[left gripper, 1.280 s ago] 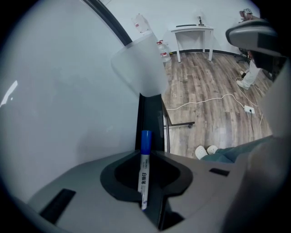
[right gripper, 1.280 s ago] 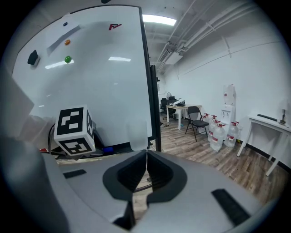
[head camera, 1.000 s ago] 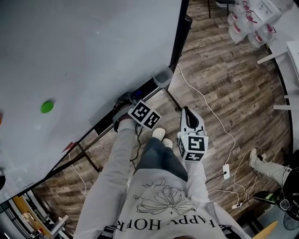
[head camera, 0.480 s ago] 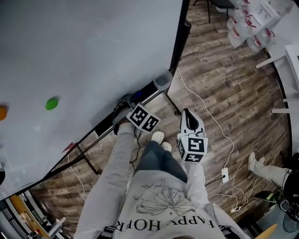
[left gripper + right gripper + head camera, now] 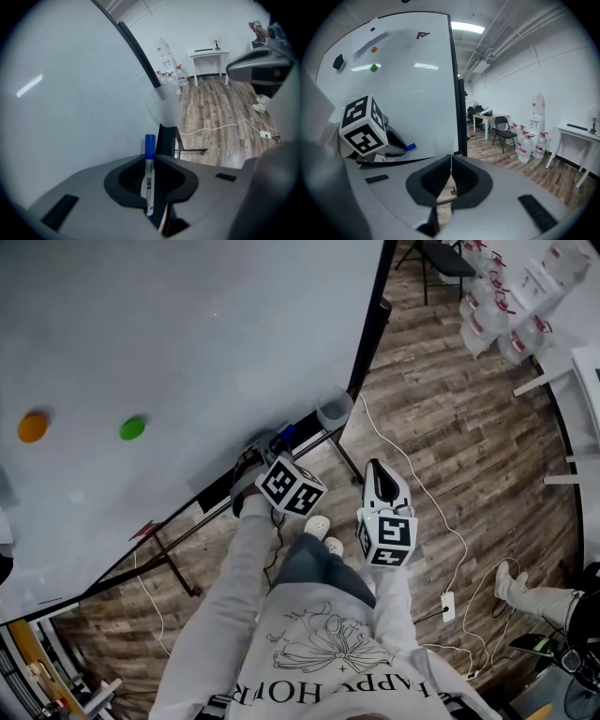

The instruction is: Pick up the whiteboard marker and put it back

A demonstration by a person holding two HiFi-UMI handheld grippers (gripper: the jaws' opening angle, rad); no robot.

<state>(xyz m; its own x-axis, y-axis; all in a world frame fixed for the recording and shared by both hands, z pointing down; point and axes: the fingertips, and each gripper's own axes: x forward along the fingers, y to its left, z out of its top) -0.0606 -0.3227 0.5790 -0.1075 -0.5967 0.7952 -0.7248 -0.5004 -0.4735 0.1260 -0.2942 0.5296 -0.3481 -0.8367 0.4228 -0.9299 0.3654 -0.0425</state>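
Left gripper view: marker (image 5: 149, 173) is gripped between left gripper (image 5: 150, 156) jaws, blue cap poking past the tips, close to the whiteboard (image 5: 70, 93). Right gripper (image 5: 450, 158) jaws are closed, empty.

The whiteboard marker (image 5: 149, 174) had a white barrel with dark print and a blue cap. The left gripper (image 5: 151, 157) and the right gripper (image 5: 450, 159) were grey with black pads, and each carried a cube of black-and-white square markers. The whiteboard (image 5: 187, 334) was white, with one orange magnet (image 5: 33, 427) and one green magnet (image 5: 132, 428). The floor (image 5: 450, 418) showed brown-grey wood planks, and the cable (image 5: 427, 486) was white. The sweatshirt (image 5: 309, 652) was pale grey with a dark line-drawn flower.
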